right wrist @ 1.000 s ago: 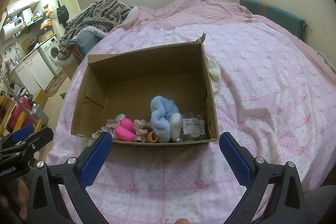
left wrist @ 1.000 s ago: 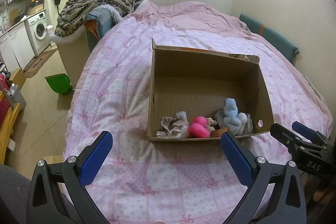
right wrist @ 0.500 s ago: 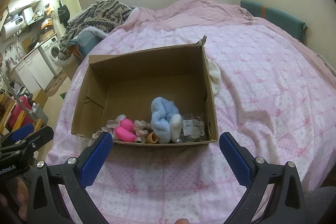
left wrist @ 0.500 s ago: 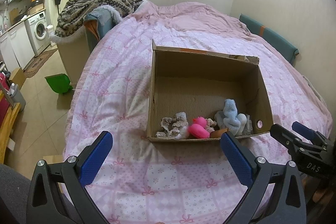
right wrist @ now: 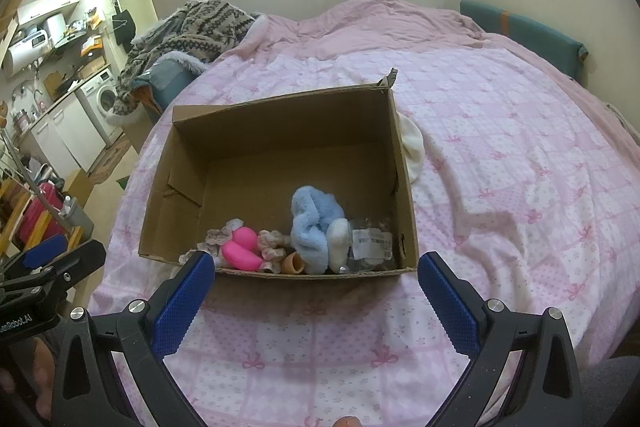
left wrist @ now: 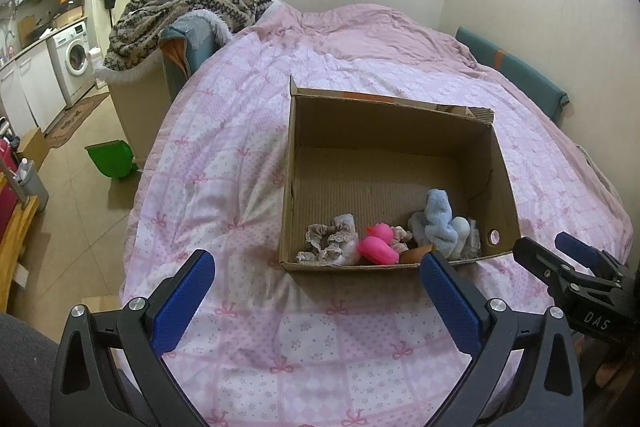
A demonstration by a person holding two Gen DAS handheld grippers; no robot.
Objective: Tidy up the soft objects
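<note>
Left gripper (left wrist: 316, 291): blue-padded fingers spread wide, nothing between, hovers over pink patterned quilt (left wrist: 240, 307).
Right gripper (right wrist: 316, 291): likewise spread, unloaded.
Open brown cardboard box (right wrist: 404, 187), on quilt just ahead: soft items bunched against near wall, likely dropped from this side.
- lacy beige scrunchie (left wrist: 334, 239)
- pink plush duck (right wrist: 240, 251)
- fluffy blue fabric toy (right wrist: 314, 227)

White soft piece (right wrist: 412, 147): outside box, against its right wall; judged not yet sorted.

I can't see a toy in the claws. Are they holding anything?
No, nothing is held. The left gripper and right gripper both have open, empty jaws, short of the cardboard box.
</note>
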